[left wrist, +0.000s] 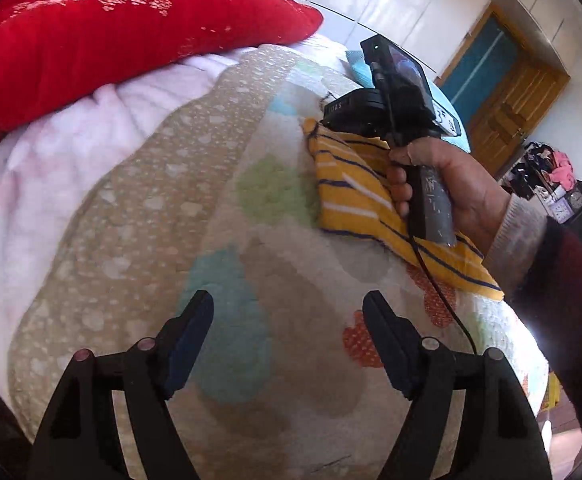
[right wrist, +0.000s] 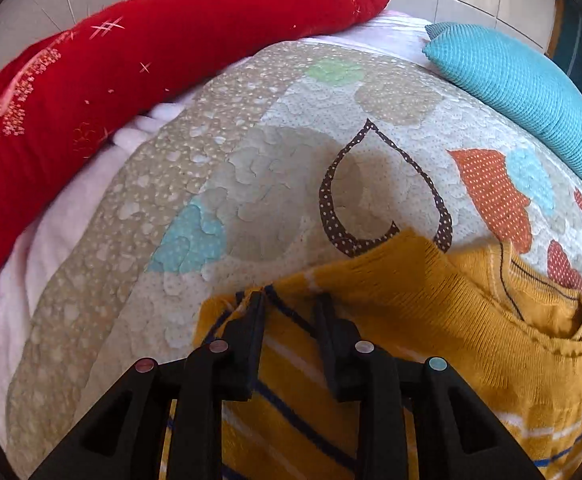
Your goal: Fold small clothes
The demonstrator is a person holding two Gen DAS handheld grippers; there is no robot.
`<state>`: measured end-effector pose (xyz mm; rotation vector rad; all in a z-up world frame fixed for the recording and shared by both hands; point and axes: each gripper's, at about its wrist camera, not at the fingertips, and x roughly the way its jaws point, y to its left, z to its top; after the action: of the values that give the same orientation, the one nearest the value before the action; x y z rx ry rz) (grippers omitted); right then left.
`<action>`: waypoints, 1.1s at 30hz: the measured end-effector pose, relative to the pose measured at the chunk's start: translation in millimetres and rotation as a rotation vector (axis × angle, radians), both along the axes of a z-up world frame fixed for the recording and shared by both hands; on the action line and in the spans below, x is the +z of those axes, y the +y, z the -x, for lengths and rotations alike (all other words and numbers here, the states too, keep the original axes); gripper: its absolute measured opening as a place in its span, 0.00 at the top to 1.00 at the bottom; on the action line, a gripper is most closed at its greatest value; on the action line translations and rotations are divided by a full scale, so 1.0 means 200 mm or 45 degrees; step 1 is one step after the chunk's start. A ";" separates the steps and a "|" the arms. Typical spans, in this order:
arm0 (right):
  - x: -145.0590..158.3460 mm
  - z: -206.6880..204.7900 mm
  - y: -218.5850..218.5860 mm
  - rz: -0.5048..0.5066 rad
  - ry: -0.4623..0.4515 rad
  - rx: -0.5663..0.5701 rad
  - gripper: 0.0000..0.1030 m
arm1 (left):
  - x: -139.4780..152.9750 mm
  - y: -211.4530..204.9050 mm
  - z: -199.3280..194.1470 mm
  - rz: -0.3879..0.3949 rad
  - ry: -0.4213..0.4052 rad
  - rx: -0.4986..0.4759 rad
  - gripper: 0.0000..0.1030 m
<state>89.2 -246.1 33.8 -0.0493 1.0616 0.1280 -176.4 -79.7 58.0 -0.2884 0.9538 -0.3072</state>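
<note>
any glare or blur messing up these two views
Left wrist view: blown-out glare at the right edge past the sleeve, motion blur on the pink blanket. Right wrist view: evenly lit, yellow striped garment sharp, soft shadow on the quilt; both bend strongly at the edges.

A patchwork quilt (right wrist: 251, 184) covers the bed, beige and cream with teal, green and orange dotted patches and a brown dotted teardrop outline; a red embroidered cushion (right wrist: 139, 72) lies along the quilt's far left edge, resting on a pale pink blanket (left wrist: 71, 128); a teal knitted cushion (right wrist: 519, 92) sits at the quilt's far right corner; beyond the quilt stand a wooden door (left wrist: 511, 100) and a dark cluttered shelf (left wrist: 551, 184) with small clocks.
</note>
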 end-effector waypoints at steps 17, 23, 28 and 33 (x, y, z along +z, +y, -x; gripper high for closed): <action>0.20 0.86 0.11 -0.120 -0.053 0.468 0.61 | 0.04 0.14 0.08 0.056 -0.016 0.116 0.26; 0.01 0.89 0.27 0.134 -0.103 0.476 0.90 | 0.07 0.17 0.15 0.040 -0.057 0.131 0.26; 0.07 0.78 0.25 -0.109 -0.015 0.321 0.91 | 0.08 0.25 0.18 0.055 -0.070 0.185 0.26; 0.05 0.69 0.19 -0.408 0.080 0.209 0.80 | 0.10 0.28 0.19 0.061 -0.073 0.213 0.26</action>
<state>-48.8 -207.8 43.6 0.1579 1.0883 0.4492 -214.4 -24.1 78.5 -0.3987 0.8606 -0.1840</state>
